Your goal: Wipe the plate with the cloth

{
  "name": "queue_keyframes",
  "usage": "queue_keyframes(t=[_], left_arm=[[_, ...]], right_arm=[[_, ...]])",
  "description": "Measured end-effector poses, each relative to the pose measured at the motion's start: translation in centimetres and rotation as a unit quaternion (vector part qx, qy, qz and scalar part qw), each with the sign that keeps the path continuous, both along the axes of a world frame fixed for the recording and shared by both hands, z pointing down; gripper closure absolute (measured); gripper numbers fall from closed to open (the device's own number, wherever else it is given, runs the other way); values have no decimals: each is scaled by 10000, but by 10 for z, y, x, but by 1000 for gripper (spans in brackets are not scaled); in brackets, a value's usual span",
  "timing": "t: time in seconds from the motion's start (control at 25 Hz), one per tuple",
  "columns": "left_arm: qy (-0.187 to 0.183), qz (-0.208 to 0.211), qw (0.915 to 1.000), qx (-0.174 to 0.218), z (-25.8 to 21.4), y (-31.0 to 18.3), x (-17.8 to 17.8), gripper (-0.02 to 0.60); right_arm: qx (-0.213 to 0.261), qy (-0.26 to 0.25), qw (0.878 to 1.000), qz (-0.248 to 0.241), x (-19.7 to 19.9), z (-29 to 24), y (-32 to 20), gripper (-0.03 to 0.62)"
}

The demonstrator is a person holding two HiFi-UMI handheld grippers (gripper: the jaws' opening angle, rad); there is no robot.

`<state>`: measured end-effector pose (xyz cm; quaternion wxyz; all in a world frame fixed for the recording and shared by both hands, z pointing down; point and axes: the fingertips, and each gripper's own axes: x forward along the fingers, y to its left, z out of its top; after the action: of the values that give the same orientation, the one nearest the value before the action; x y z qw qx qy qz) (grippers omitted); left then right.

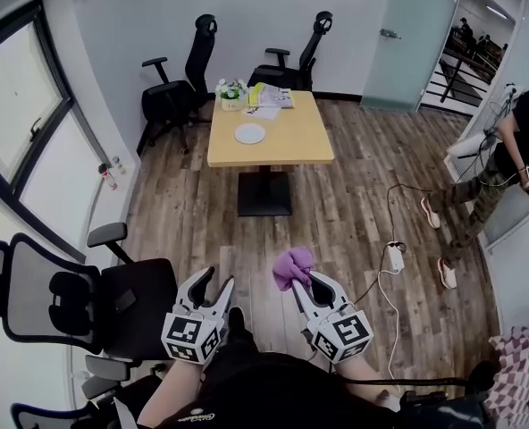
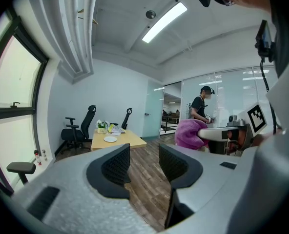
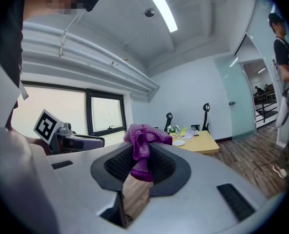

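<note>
Standing well back from the counter, right tongs clenched on the purple cloth, left tongs released and empty; white plate sits on that counter, apparently unwiped, so the approach and all wiping remain.

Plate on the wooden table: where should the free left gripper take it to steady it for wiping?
Probably the rim of the plate, on the side nearest the left edge of the table. It lies flat, so only the thin rim offers a pinch; papers and a plant crowd its far side.
</note>
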<state>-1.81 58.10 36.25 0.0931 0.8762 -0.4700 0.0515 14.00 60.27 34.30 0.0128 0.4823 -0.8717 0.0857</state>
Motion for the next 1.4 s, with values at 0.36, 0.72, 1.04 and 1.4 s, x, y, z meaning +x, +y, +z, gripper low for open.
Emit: queue_keyframes(t=[0.36, 0.72, 1.04, 1.4], left_arm=[[44, 116, 9999, 18, -8, -102, -15, 396], [81, 201, 9997, 75, -21, -231, -66, 396], [96, 347, 9994, 0, -11, -309, -95, 396], [139, 467, 9988, 15, -6, -356, -86, 396]], right_arm=[[-95, 21, 9998, 159, -13, -2, -97, 517], [-55, 60, 9995, 298, -61, -14, -221, 517], [-2, 111, 9986, 511, -86, -13, -296, 517], [-48, 123, 9973, 716, -71, -8, -340, 517]])
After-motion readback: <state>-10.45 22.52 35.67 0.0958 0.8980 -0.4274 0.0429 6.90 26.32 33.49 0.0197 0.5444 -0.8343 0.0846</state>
